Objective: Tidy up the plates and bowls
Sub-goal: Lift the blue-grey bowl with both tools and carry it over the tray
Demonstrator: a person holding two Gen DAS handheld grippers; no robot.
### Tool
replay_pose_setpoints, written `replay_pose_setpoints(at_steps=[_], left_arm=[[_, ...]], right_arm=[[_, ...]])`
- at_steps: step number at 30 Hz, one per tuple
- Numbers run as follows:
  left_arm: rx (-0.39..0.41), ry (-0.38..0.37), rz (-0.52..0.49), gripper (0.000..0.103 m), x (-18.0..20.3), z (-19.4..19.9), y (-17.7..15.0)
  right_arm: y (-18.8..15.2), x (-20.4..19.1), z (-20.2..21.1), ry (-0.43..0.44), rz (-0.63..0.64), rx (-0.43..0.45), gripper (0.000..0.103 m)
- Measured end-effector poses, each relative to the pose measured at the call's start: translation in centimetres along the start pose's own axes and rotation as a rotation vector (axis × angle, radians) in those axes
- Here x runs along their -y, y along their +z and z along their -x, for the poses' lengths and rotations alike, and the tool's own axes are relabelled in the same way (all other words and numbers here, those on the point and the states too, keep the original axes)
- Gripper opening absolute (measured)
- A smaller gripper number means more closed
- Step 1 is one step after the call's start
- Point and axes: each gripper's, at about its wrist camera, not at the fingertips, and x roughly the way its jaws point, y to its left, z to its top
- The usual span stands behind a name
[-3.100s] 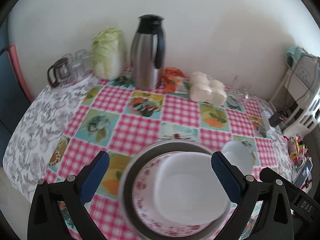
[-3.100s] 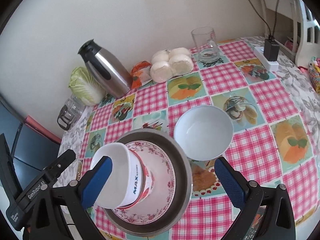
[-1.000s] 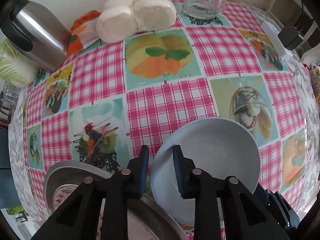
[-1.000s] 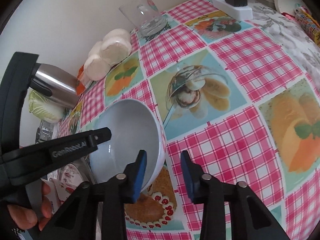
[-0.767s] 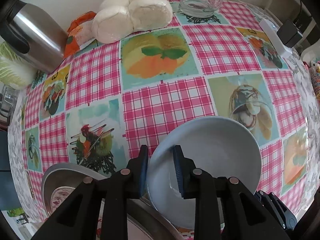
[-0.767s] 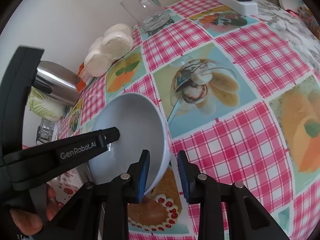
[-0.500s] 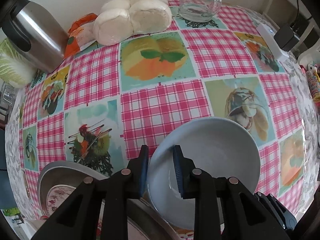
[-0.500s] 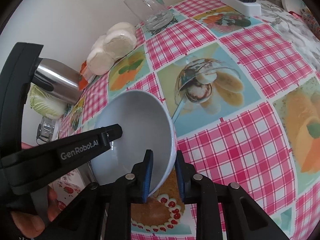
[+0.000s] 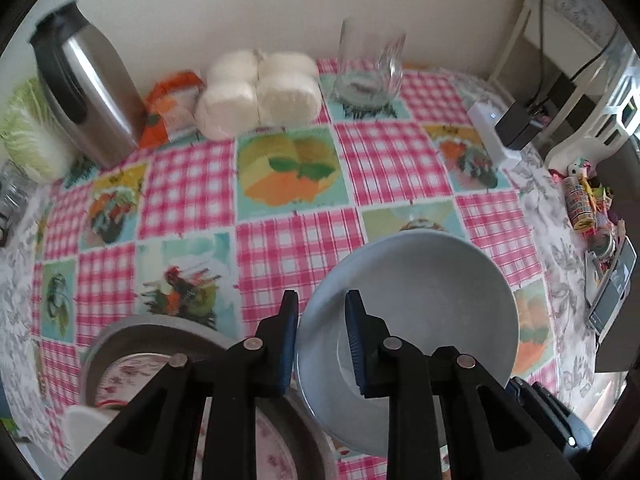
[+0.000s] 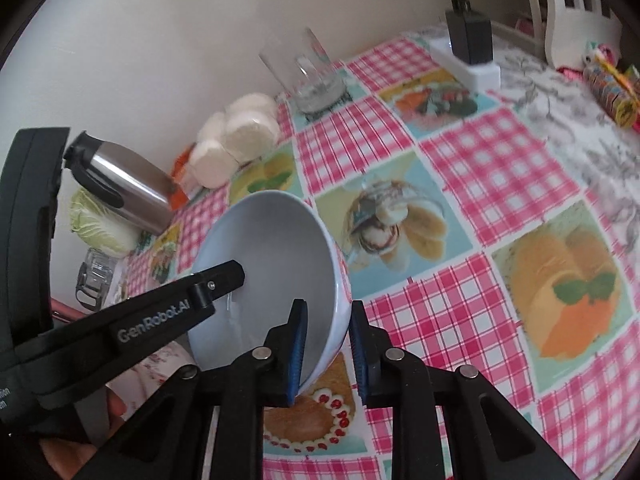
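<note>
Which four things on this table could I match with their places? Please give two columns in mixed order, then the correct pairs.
Things:
1. pale blue round bowl
2. steel thermos jug with black handle
3. clear glass mug
4. floral plate in grey metal pan

Places:
A. near the wall, right of the white buns
B. left of the bowl
C. between both tongs
D. beside the green cabbage

Pairs: 1-C, 2-D, 3-A, 4-B

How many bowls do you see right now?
2. The pale blue bowl is clamped by both grippers above the checked tablecloth; a white bowl peeks beside the floral plate at lower left. Others may be hidden.
</note>
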Motion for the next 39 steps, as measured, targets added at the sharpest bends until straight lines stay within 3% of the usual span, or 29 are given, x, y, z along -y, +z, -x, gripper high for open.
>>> replay_pose_setpoints(at_steps=[10, 22, 26, 39], left_arm=[[0.149, -0.036, 0.083, 0.025, -4.9, 6.2, -1.7], [0.331, -0.071, 0.244, 0.025, -11.3, 12.8, -6.7], [0.367, -0.080, 0.271, 0.025, -12.7, 14.2, -8.3], [0.401, -0.115, 0.370, 0.025, -16.5, 15.2, -12.5]], right_arm=[[-1.0, -5.6, 4.2, 0.028, 0.111, 0.084, 0.023], [-3.9, -12.7, 7.6, 0.090, 0.267, 0.126, 0.023], [-5.0, -13.9, 7.7, 0.133, 0.276, 0.099, 0.023], [-8.2, -16.5, 6.5, 0.162, 0.329, 0.042, 0.023]])
